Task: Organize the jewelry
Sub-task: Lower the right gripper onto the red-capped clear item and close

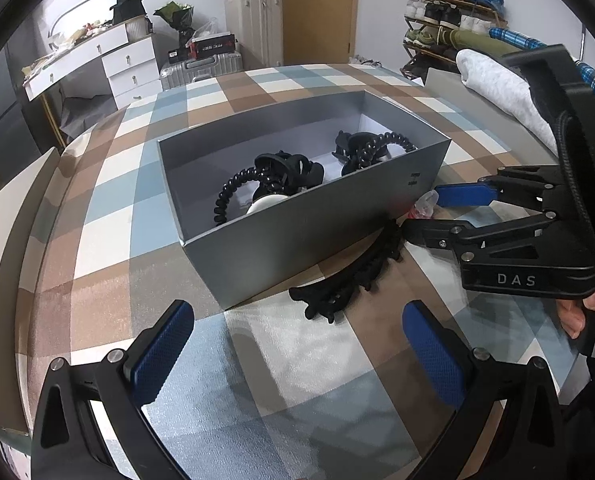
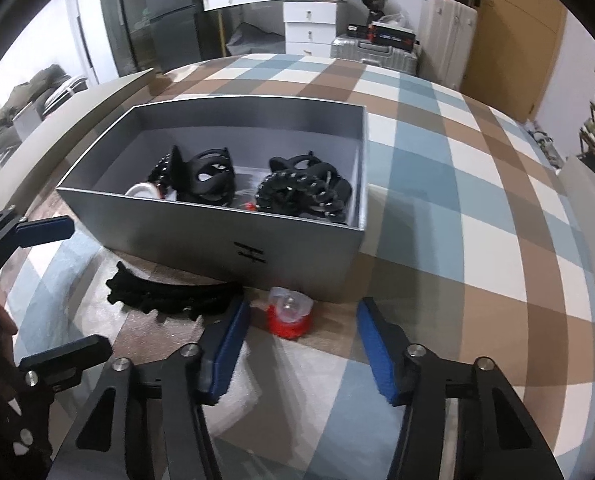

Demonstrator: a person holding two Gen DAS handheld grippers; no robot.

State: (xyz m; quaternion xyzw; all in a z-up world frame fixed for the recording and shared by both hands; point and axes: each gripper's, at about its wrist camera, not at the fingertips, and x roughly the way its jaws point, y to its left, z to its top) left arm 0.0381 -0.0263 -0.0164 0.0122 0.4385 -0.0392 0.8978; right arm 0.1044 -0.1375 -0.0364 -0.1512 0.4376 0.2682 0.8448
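Note:
An open grey box (image 1: 297,240) stands on the checked table and holds black claw clips (image 1: 293,168), black coil hair ties (image 1: 229,196) and a white piece. A black toothed headband (image 1: 349,276) lies on the table against the box's near wall. My left gripper (image 1: 297,344) hovers open just short of it, with nothing between its pads. Beside the box (image 2: 201,236) sits a small red and clear ornament (image 2: 289,314). My right gripper (image 2: 303,308) straddles it, with gaps on both sides between the pads and the ornament. The headband (image 2: 169,298) lies left of it.
A beige board (image 1: 1,240) lies at the table's left edge and a folded white towel (image 1: 497,88) at its right. Suitcases (image 1: 253,28), white drawers (image 1: 129,68) and a shoe rack (image 1: 441,12) stand beyond the far edge. The checked cloth (image 2: 477,200) right of the box is bare.

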